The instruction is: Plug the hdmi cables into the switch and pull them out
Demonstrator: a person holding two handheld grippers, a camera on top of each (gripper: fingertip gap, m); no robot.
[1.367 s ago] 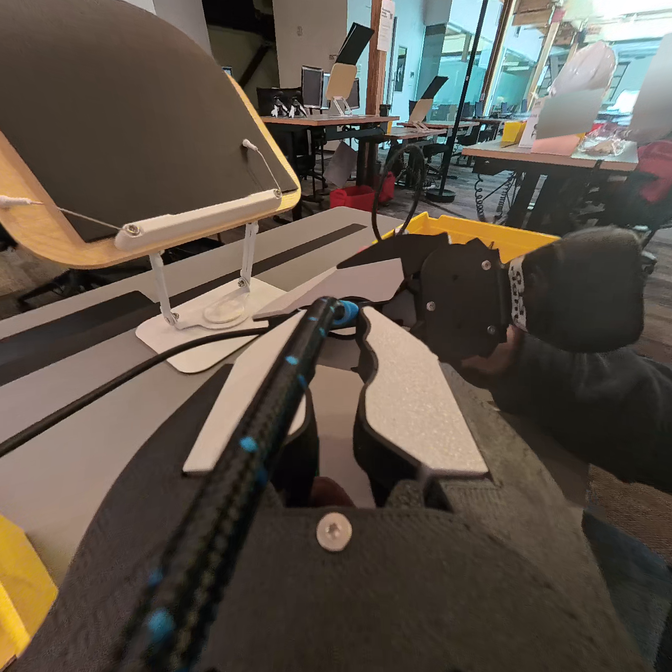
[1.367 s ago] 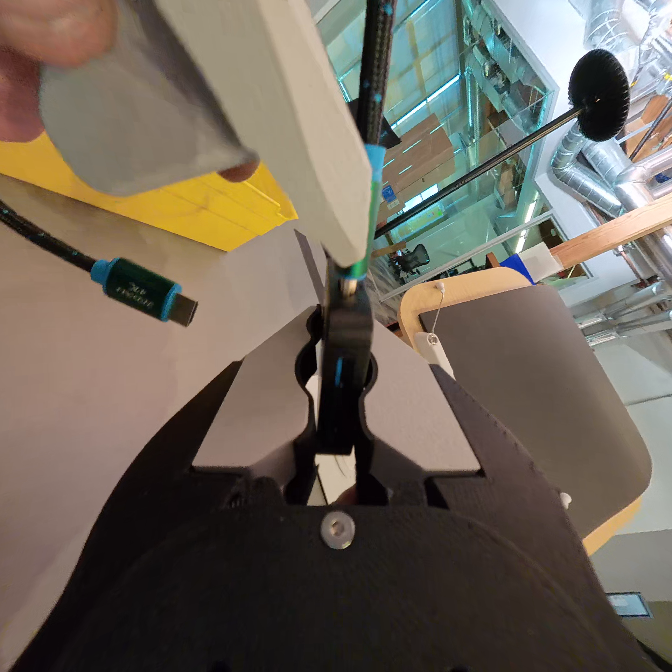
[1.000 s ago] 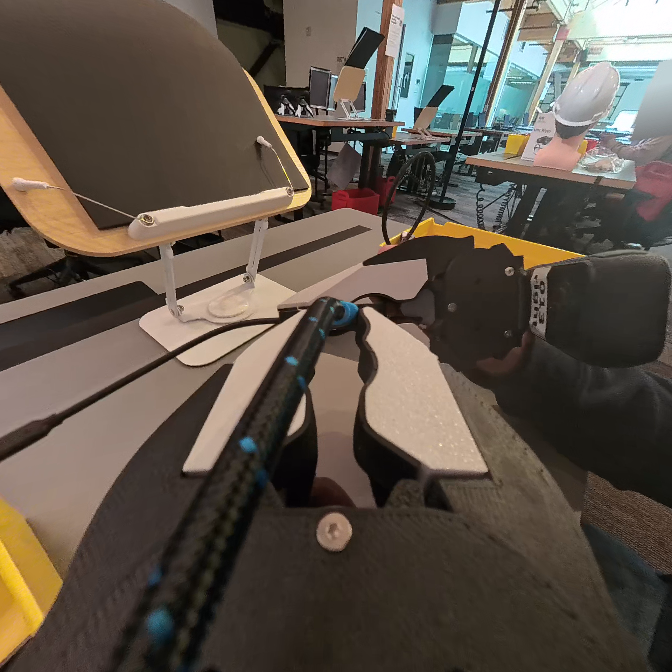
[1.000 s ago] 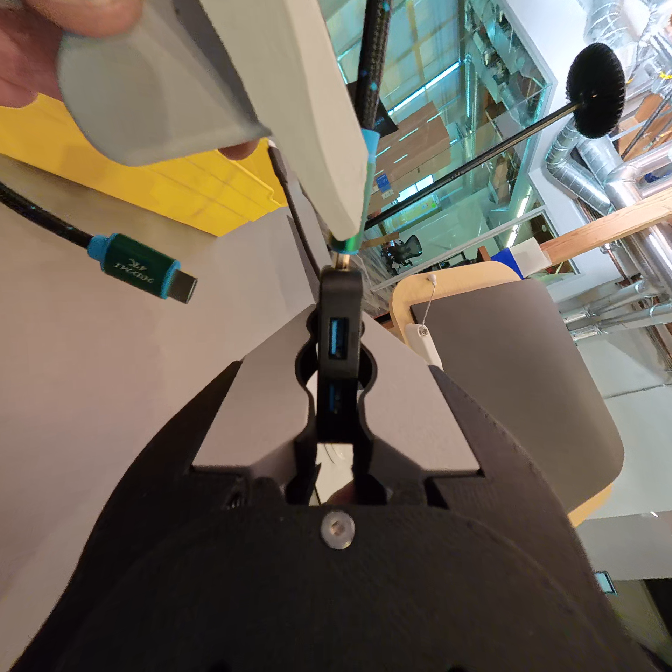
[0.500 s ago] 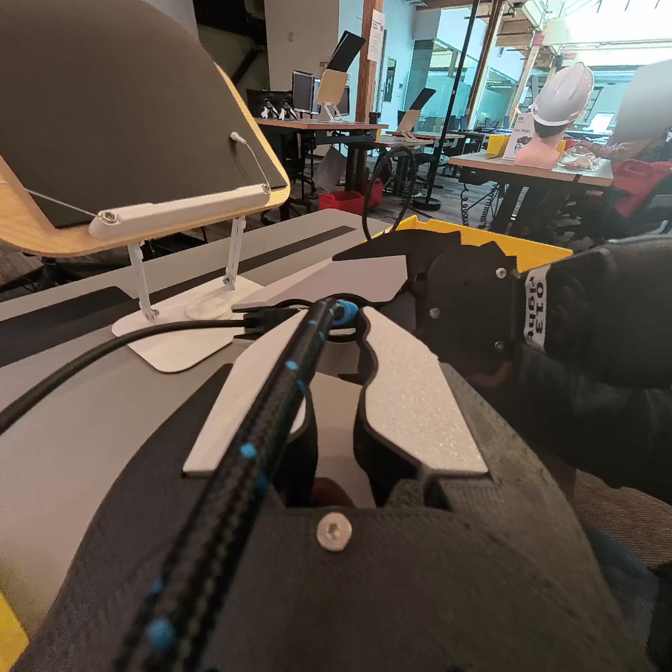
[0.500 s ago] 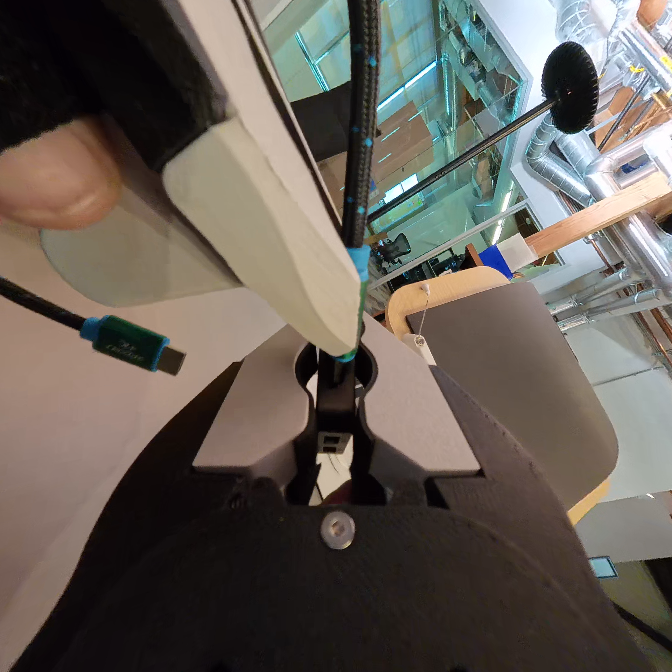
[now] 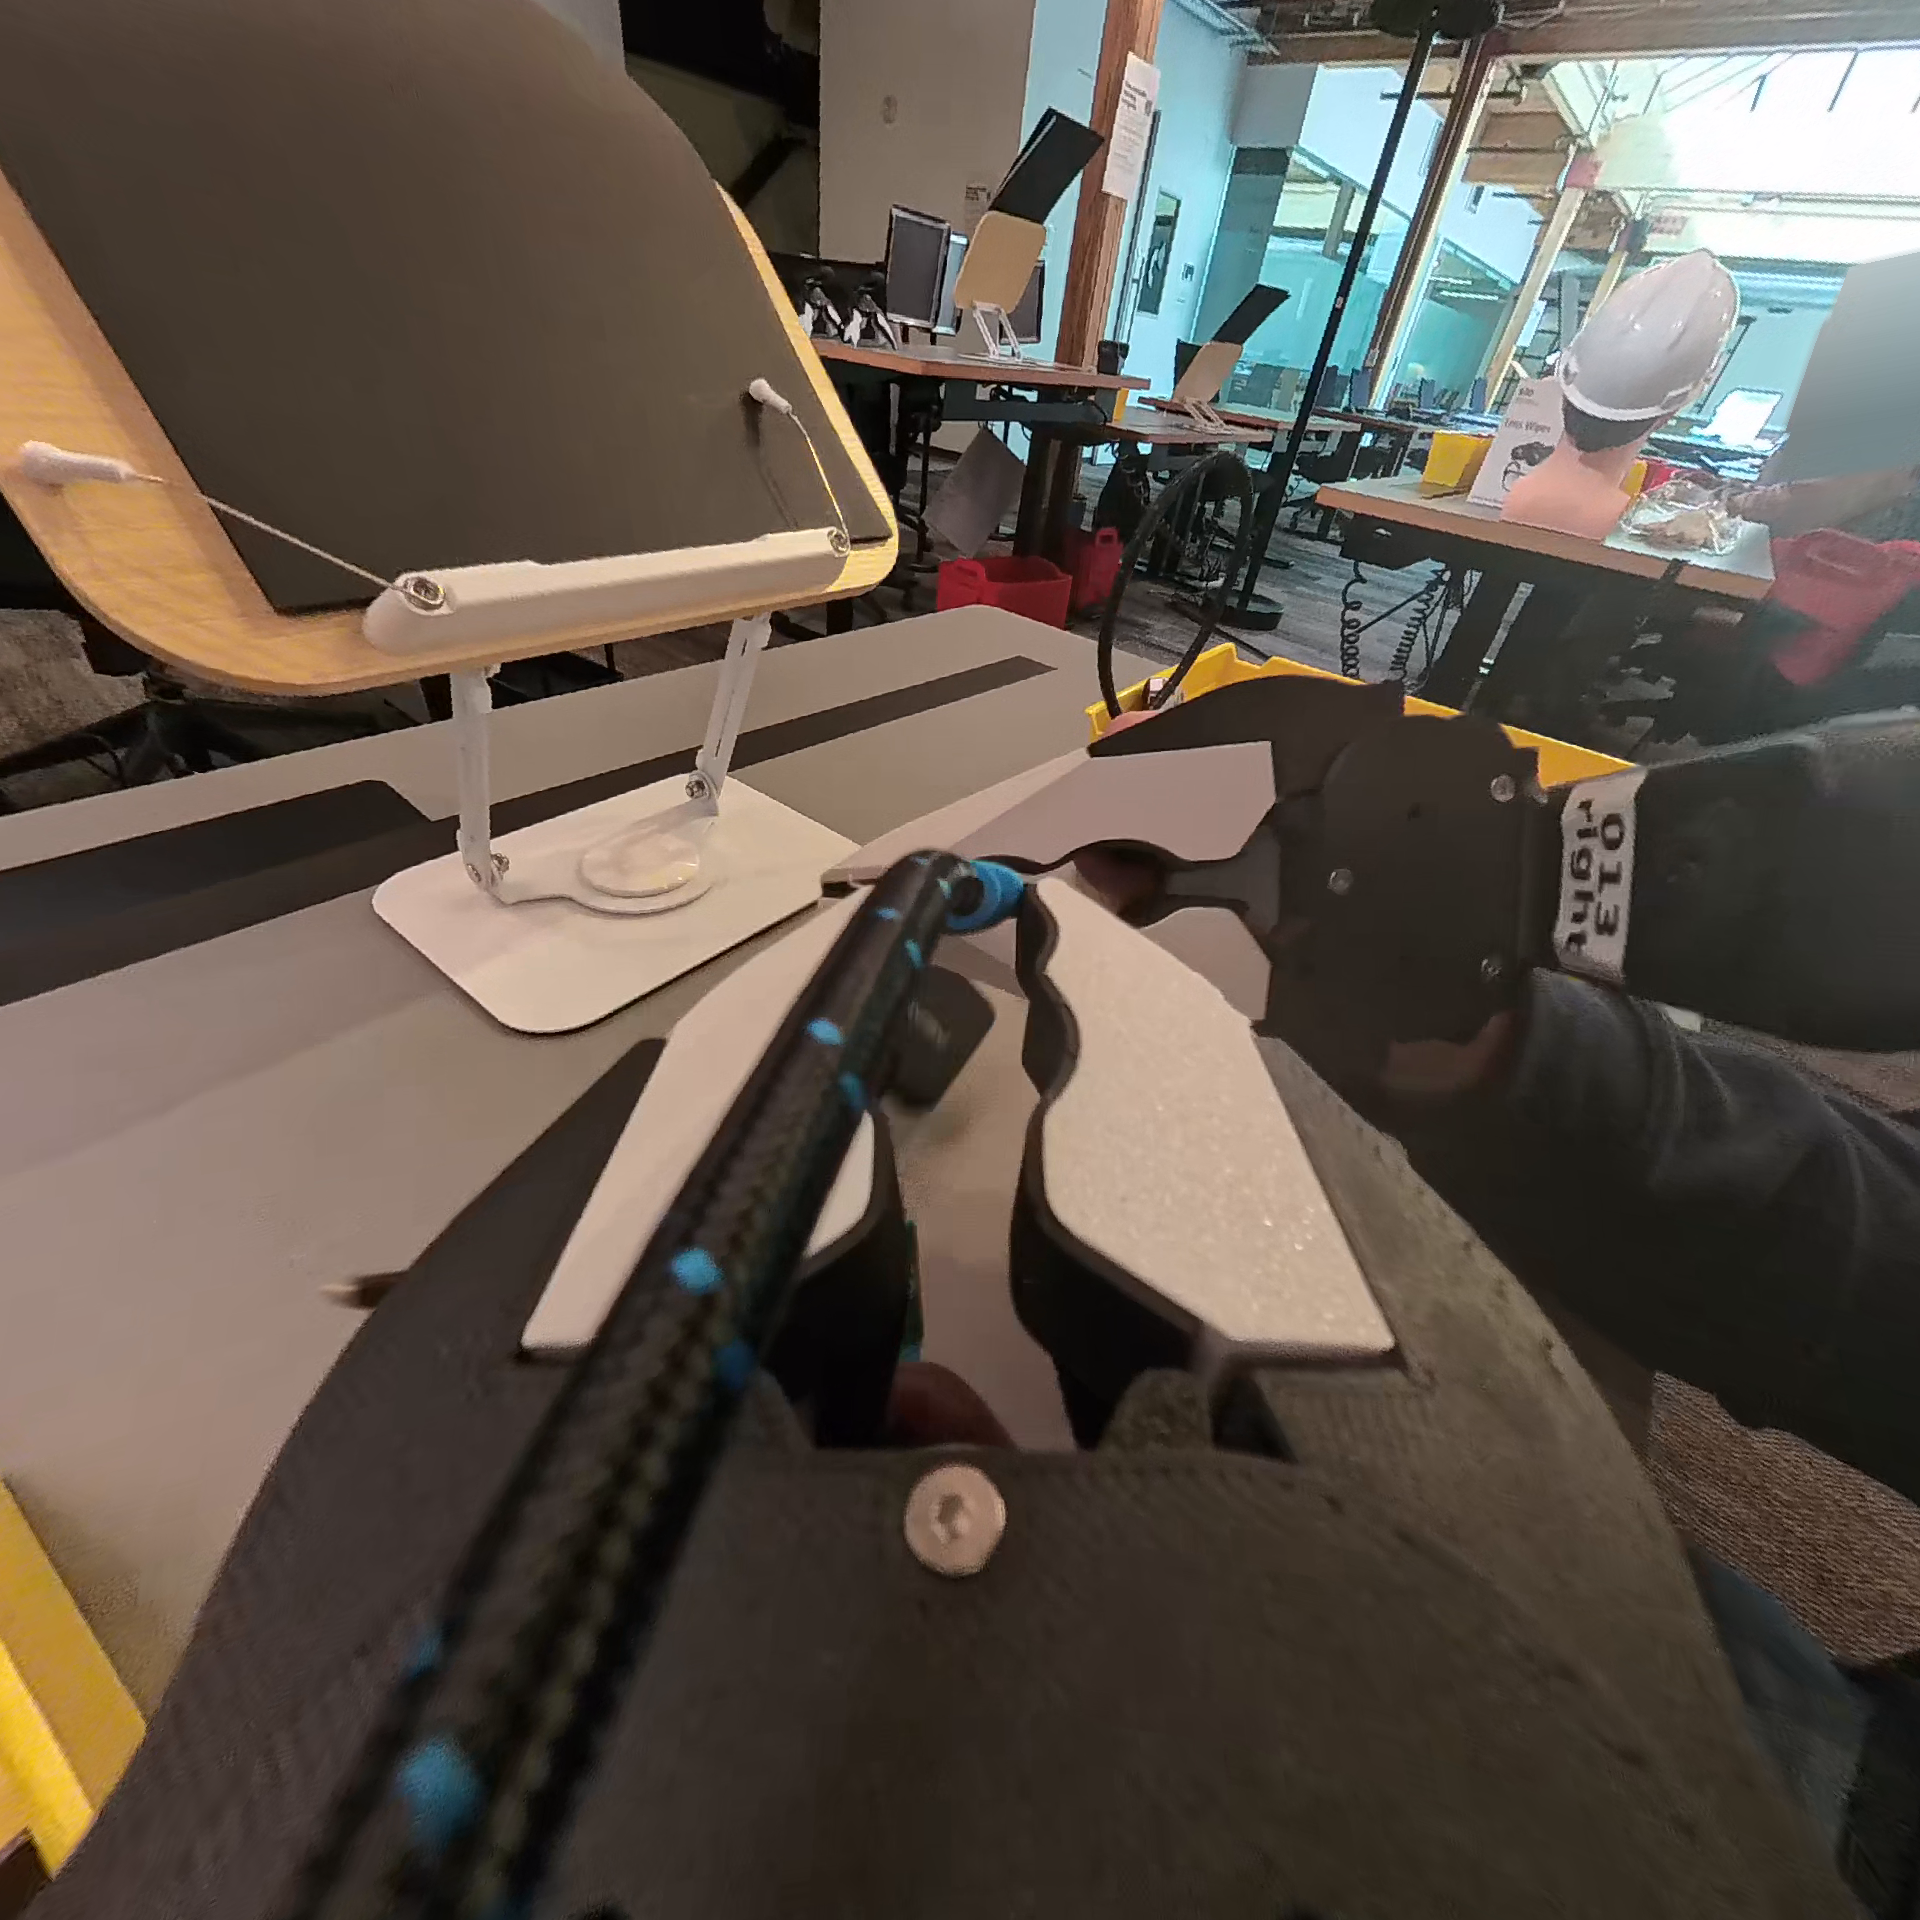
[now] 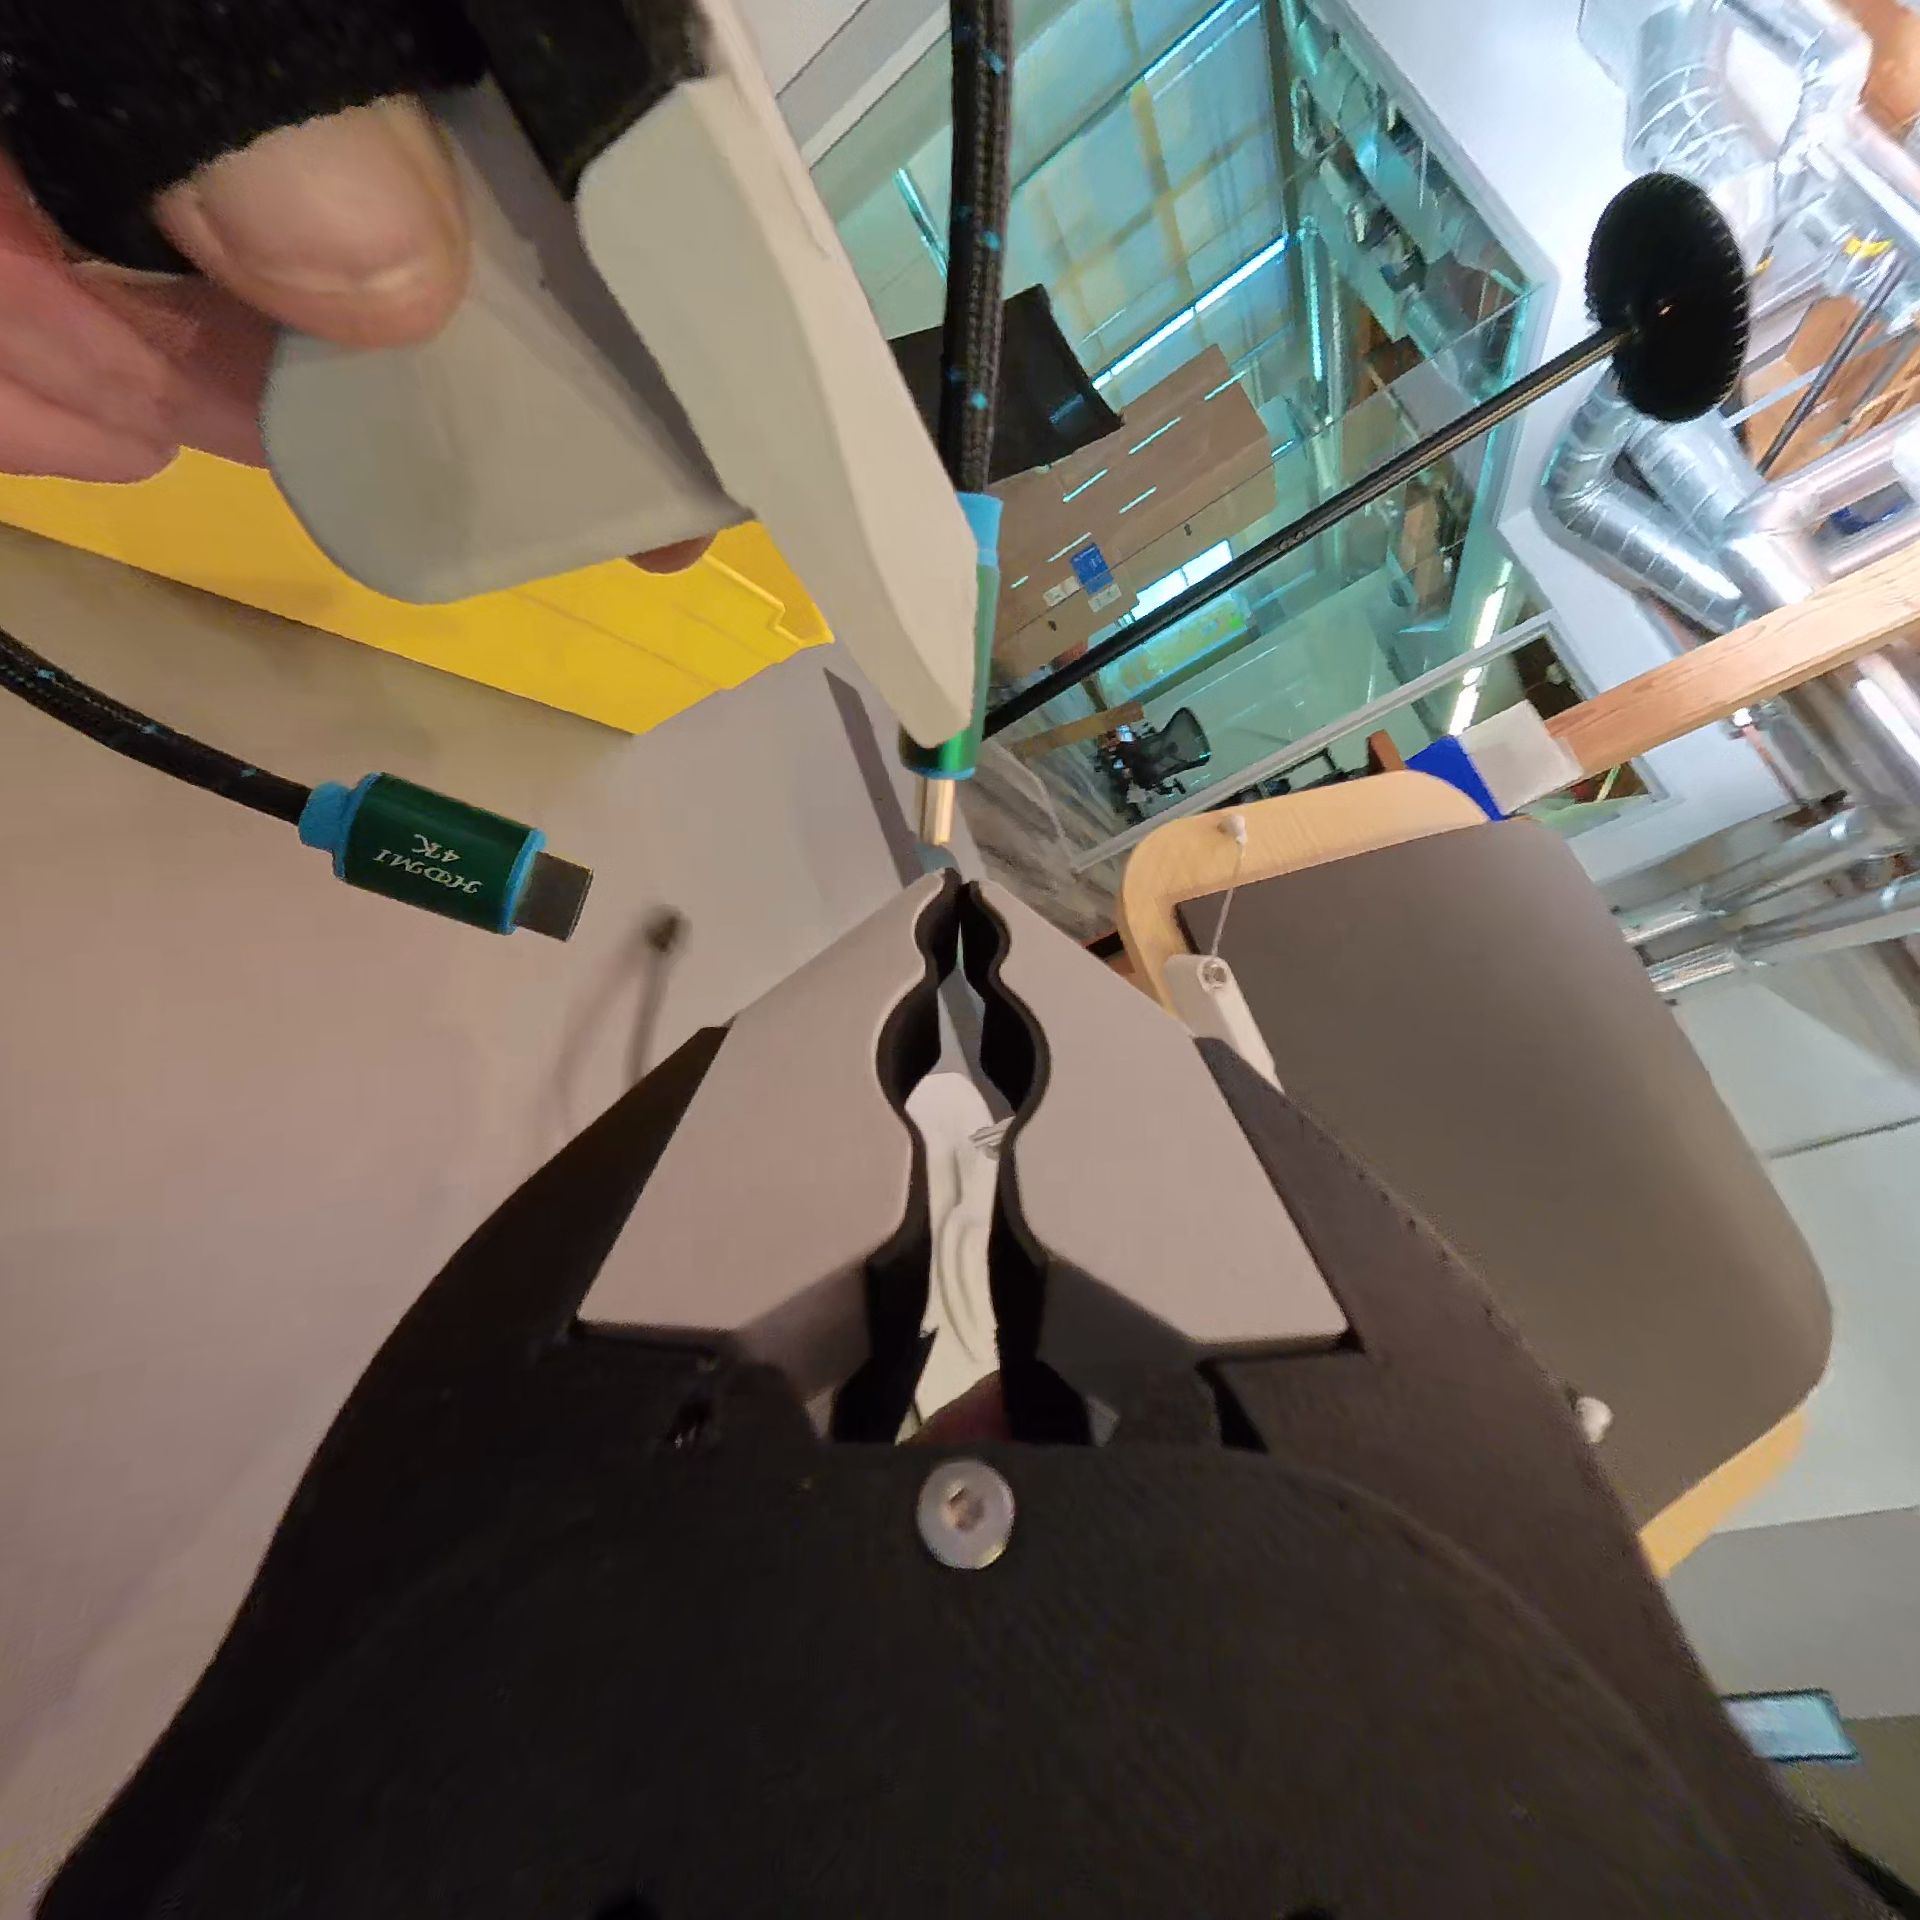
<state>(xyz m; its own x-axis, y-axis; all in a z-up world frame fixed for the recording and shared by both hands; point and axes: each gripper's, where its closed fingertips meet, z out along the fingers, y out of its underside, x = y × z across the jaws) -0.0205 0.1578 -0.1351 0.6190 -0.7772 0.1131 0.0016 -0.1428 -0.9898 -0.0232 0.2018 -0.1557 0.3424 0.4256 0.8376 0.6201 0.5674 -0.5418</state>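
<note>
Right wrist view: the right tongs point(image 8: 957, 896) are now pressed together on nothing; the black switch formerly clamped between them is gone. The left tongs point(image 7: 987, 920) remain pinched on the green HDMI plug point(image 8: 948, 756), whose metal tip is exposed. A dark body, probably the switch point(image 7: 940, 1031), is seen on the tabletop point(image 7: 260, 1091) beneath the braided cable point(image 7: 790, 1101). Extraction is judged complete. A second HDMI plug point(image 8: 436, 854) lies unplugged nearby.
</note>
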